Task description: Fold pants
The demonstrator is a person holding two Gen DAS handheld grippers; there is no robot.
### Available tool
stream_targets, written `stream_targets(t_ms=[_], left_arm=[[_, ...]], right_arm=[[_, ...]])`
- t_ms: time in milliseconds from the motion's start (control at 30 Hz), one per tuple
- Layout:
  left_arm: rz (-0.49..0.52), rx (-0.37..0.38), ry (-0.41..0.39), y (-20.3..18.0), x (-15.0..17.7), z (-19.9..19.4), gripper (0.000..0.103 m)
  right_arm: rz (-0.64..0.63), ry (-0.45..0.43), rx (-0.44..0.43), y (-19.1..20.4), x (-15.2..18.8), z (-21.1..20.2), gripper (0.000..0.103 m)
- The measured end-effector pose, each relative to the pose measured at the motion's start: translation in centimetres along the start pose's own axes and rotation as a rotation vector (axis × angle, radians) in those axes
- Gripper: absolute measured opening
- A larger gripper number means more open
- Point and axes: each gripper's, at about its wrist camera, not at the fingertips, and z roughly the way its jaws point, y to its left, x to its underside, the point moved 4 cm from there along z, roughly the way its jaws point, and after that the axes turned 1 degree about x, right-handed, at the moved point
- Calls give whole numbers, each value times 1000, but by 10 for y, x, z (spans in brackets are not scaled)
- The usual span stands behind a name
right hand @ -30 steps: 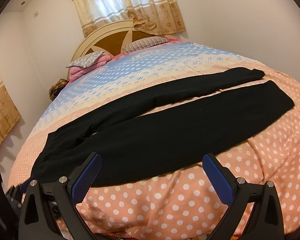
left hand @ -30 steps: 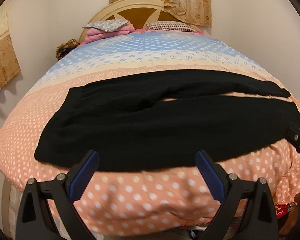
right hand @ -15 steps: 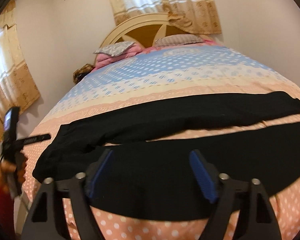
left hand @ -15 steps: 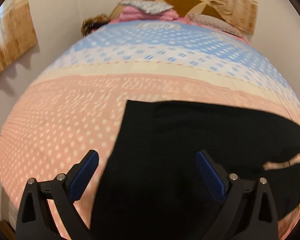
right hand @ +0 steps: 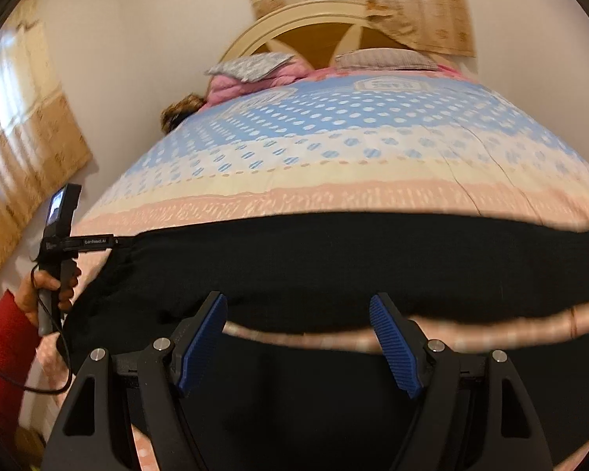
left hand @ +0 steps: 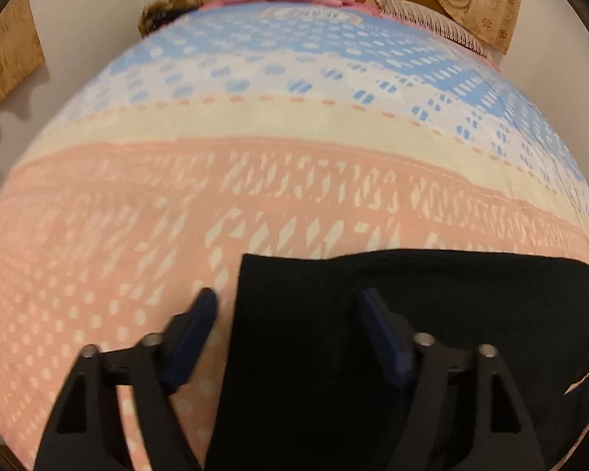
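Black pants (right hand: 333, 259) lie lengthwise across the pink dotted part of the bedspread (left hand: 137, 235), their two legs parted by a thin strip of bedspread. My left gripper (left hand: 290, 310) hovers low over the pants' left end (left hand: 333, 314). Its jaws are closing; the cloth's straight left edge runs between them, one finger over bedspread and one over cloth, and the pads do not press on it. My right gripper (right hand: 296, 325) stands open above the gap between the legs, gripping nothing. In the right wrist view a hand (right hand: 47, 286) in a red sleeve holds the left gripper (right hand: 110, 241).
Pillows (right hand: 251, 64) and a pink blanket (right hand: 231, 86) are piled against the cream headboard (right hand: 318, 19). Curtains (right hand: 23, 149) hang on the left wall and behind the bed. A brown furry thing (right hand: 176, 112) sits at the bed's far left corner. The blue half of the bedspread (right hand: 353, 117) lies flat.
The left gripper swept left along the pants to their left end, came lower, and its jaws narrowed. The right gripper moved in over the two legs and its jaws narrowed too.
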Motion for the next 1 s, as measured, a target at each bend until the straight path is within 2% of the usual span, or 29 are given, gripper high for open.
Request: stream_targets(t_ms=[33,167,333,400,467,567,600,633,667,700,733,767,800,833,900,1000], left_arm=[[-15,13,19,2,2,6,64],[12,16,-11,0,3,6,62],[-9,40,-2,4,-1,5,58],[-6,40,0,4,-1,6,58],[-2,37,0,4,-4,8,63],[9,17,-1,1,-8,11,66],[16,9,-3,-1,-9,11,64],[19,6,-10,-4,-9,10,61],[18,4,-18,-4,-9,10,55],[17,16,-25,-5,-9,9,43],[13,41,-37,-6,-8,7,37],[11,59,-41,-7,-8,7,28],[11,63,-41,-9,-8,5,26],[12,57,-48,-10,-9,2,26],[13,50,-71,-12,-9,-7,24],[16,52,-145,-12,-10,-35,24]], right_arm=[[-52,15,6,0,-10,9,77],[-209,90,13,-7,-45,59,76],[-272,218,-52,-22,-68,126,76],[-312,262,-48,-24,-71,148,76],[-336,307,-32,-30,-70,166,76],[-304,326,-79,-37,-69,174,76],[-315,328,-84,-36,-68,172,72],[-332,332,-103,-33,-67,170,57],[-342,338,-133,-29,-65,164,49],[-347,342,-145,-25,-65,161,32],[-347,348,-152,-22,-64,157,21],[-351,348,-140,-20,-63,154,19],[-359,341,-125,-18,-62,153,14],[-363,337,-103,-17,-61,149,8],[-337,306,-90,-14,-65,138,4],[-305,214,-108,-12,-79,108,4]])
